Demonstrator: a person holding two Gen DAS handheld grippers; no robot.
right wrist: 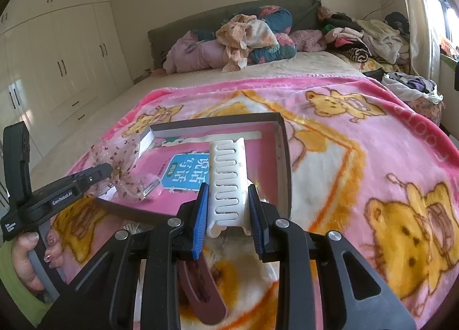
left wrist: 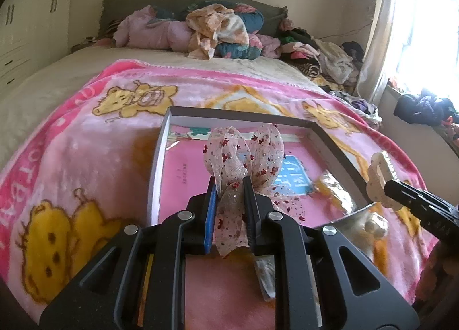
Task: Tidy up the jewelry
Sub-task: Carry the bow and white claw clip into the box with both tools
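1. The sheer bow hair clip [left wrist: 243, 155], sprinkled with red flecks, sits at the centre of the left wrist view, pinched at its knot between the pressed-in pads of the left gripper [left wrist: 231, 186]; its loops stand up over the open box [left wrist: 332, 140].
2. The white claw clip [right wrist: 228, 181] fills the middle of the right wrist view, gripped across its sides by the right gripper [right wrist: 228, 203], whose blue pads [right wrist: 200, 215] squeeze its body; the teeth point away toward the box.
3. The box is a shallow dark-rimmed tray with a pink printed floor and a blue label [right wrist: 186, 172], lying on the pink bear blanket [right wrist: 373, 158] in the centre of both frames.
4. The step in hand appears to be placing both pieces in the box. Done well, each gripper would lower its piece over bare floor before letting go, keeping bow and clip apart so the gauze does not snag on the teeth.
5. Edges to mind: the near rim lies just under both tools, and the right wall [right wrist: 284, 169] stands close beside the claw clip.
6. A dark maroon clip [right wrist: 206, 295] lies on the blanket at lower centre of the right view, outside the box.
7. Open blanket spreads to the right and far side; piled clothes [left wrist: 218, 29] sit well apart at the top.
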